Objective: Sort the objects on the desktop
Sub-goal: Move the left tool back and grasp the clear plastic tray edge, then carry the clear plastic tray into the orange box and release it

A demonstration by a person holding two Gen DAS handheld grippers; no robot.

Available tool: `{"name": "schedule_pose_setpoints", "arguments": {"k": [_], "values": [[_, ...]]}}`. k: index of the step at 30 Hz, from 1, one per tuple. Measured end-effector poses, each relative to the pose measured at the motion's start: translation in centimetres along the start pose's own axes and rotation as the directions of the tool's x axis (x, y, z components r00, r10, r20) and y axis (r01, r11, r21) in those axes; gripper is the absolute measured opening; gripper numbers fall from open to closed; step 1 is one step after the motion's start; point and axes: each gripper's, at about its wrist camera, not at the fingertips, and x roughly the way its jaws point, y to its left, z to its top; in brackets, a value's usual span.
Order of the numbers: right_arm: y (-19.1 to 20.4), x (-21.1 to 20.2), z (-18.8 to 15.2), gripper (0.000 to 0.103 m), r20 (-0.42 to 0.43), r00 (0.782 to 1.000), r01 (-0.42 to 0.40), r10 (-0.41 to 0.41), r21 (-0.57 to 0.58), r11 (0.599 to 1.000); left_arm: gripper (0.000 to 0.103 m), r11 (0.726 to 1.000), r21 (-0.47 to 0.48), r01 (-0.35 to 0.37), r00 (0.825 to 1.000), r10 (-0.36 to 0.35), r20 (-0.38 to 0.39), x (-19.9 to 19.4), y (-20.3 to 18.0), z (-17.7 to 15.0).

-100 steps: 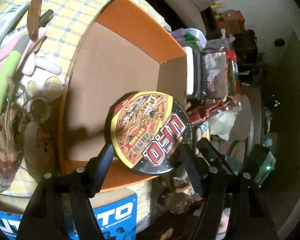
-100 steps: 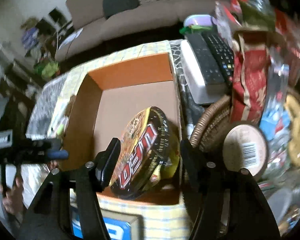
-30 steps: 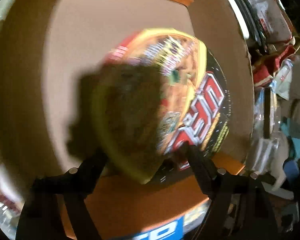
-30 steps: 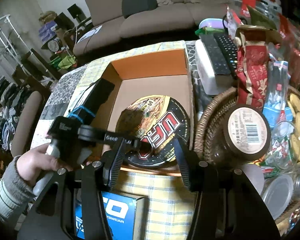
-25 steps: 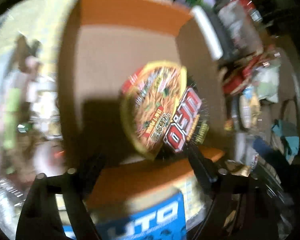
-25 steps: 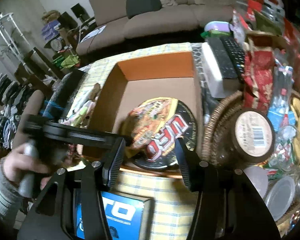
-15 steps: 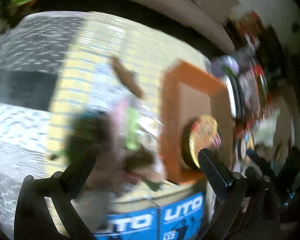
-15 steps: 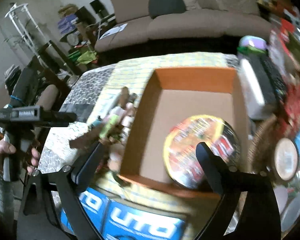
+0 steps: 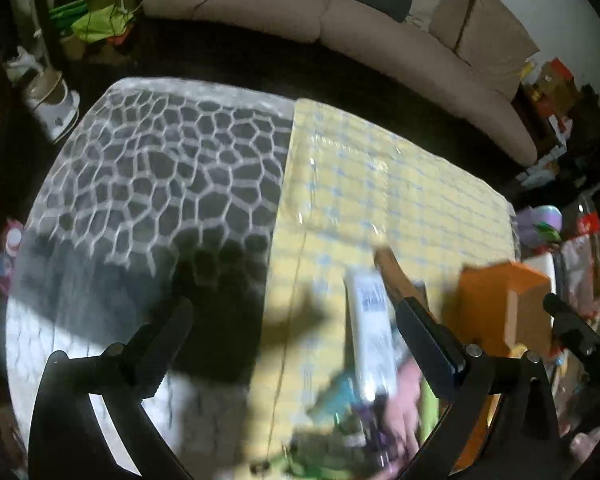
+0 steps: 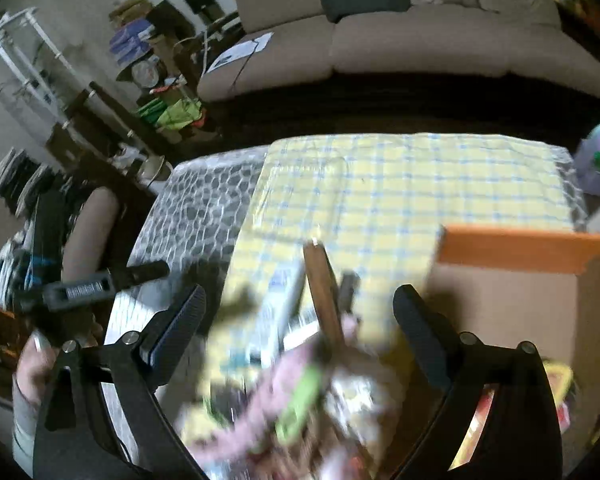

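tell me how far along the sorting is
Done: one noodle bowl appears to lie in the orange box, only its edge showing. In hand: nothing; the left gripper and right gripper have just been opening and are empty. Left: the blurred pile beside the box is unsorted.

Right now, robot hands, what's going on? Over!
Left gripper and right gripper open, empty. Jumbled pile below right gripper, blurred. Orange box to its right. Nothing blocking.
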Motion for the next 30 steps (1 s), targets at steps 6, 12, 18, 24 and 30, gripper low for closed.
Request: {"name": "schedule_pose_setpoints", "arguments": {"k": [6,12,18,24,30], "values": [[-1.3,10.1,3.5,0.078,-0.039,0.999,0.025,-0.022,0.099,0.995,0.087,0.997,0.055,-0.061,0.998,0.060,0.020,6.7,-0.1,3.4],[-2.8,16.9,4.9,0.061,-0.079,0.996,0.062,-0.052,0.127,0.990,0.086,0.998,0.038,-0.058,0.998,0.057,0.014,11.0,0.5,5.4],[-4.0,20.2,4.6,0.035,-0.147,0.988,0.057,-0.037,0.134,0.989,0.040,0.996,0.083,-0.045,0.998,0.048,-0.039,13.6,-0.4,5.7],[-3.5,20.2,3.9,0.008,-0.158,0.987,0.047,-0.029,0.113,0.993,0.023,0.995,0.090,-0.046,0.998,0.050,-0.043,13.2,-1.1,5.3],[-1.6,14.2,4.9,0.008,-0.088,0.996,0.021,-0.017,0.049,0.999,0.023,0.994,0.093,0.048,0.999,-0.047,-0.012,7.4,-2.3,4.2]]}}
